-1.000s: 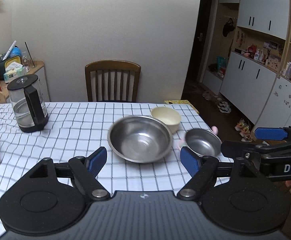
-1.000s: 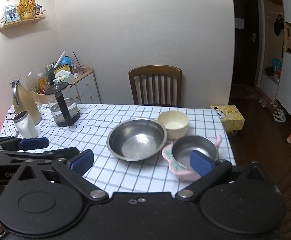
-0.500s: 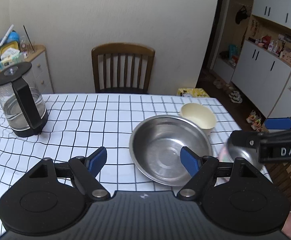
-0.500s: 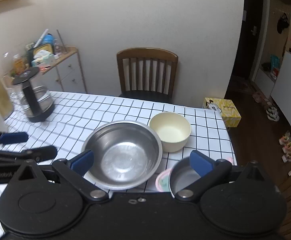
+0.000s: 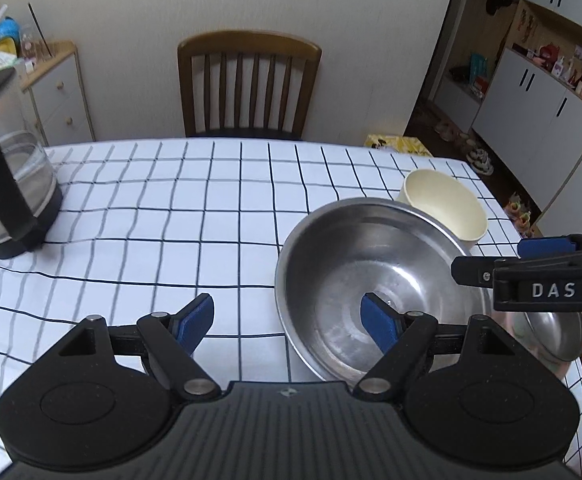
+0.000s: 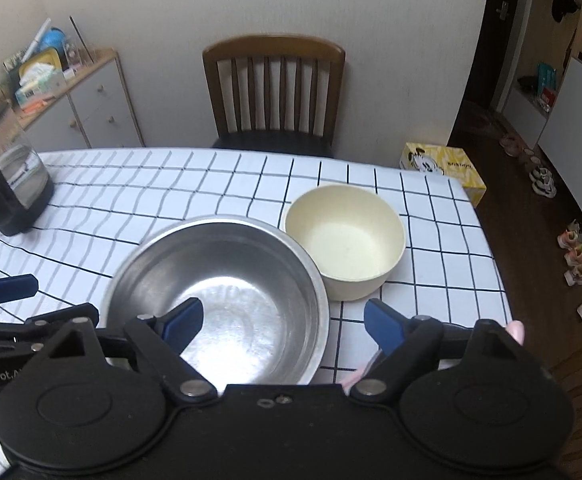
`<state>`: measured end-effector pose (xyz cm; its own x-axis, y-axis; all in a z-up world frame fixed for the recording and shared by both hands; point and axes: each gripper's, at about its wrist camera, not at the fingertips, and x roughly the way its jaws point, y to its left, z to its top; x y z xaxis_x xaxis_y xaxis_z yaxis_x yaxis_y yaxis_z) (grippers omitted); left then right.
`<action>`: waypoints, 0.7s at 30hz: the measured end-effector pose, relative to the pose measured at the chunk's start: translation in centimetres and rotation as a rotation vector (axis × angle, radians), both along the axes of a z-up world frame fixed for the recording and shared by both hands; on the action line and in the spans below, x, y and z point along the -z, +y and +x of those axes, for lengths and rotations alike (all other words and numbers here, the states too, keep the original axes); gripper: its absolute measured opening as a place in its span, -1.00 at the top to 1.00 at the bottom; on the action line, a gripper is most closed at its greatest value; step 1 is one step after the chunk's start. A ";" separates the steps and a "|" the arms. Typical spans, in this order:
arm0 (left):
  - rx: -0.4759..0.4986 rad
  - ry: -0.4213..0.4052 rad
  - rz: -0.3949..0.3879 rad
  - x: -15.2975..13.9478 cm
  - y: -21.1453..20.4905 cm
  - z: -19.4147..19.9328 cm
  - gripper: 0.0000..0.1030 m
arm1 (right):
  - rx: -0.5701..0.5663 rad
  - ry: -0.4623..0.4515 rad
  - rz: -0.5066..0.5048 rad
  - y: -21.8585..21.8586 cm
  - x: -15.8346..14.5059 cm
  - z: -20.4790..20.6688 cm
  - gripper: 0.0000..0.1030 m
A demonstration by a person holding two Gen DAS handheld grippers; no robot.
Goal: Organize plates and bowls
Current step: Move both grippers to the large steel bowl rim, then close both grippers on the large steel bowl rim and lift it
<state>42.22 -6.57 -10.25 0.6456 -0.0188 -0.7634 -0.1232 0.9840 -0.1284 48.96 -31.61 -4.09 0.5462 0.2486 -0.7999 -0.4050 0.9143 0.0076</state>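
A large steel bowl (image 5: 375, 276) (image 6: 219, 292) sits on the checked tablecloth at the near right. A cream bowl (image 5: 445, 206) (image 6: 345, 236) stands just behind it to the right. A small steel bowl (image 5: 555, 330) shows at the table's right edge, mostly hidden by my right gripper. A bit of a pink plate (image 6: 355, 376) peeks below my right gripper. My left gripper (image 5: 287, 322) is open and empty, its right finger over the large bowl. My right gripper (image 6: 281, 322) is open and empty, above the large bowl's right rim.
A glass kettle (image 5: 5, 196) (image 6: 5, 184) stands at the table's left. A wooden chair (image 5: 249, 84) (image 6: 273, 92) is behind the table. A yellow tissue box (image 6: 445, 168) sits on the floor to the right. The table's right edge (image 6: 491, 256) is close to the bowls.
Both grippers have moved forward and lower towards the bowls, which now look larger. The small steel bowl has dropped out of the right wrist view. Both grippers stay open.
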 end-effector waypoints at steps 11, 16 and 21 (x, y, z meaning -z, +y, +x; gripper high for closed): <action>0.010 0.059 -0.020 2.8 -0.2 2.8 -0.54 | 0.047 0.074 -0.011 0.1 2.8 2.8 -0.34; 0.017 0.076 -0.032 3.3 -0.2 3.3 -0.20 | 0.057 0.101 -0.004 -0.2 3.6 3.6 -0.13; 0.002 0.095 -0.063 3.5 0.2 3.7 0.35 | 0.060 0.124 0.016 -0.5 4.1 3.9 0.17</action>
<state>45.87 -6.40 -13.80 0.5701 -0.0696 -0.8186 -0.1359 0.9747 -0.1776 52.82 -32.11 -8.24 0.4573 0.2311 -0.8588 -0.3442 0.9364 0.0687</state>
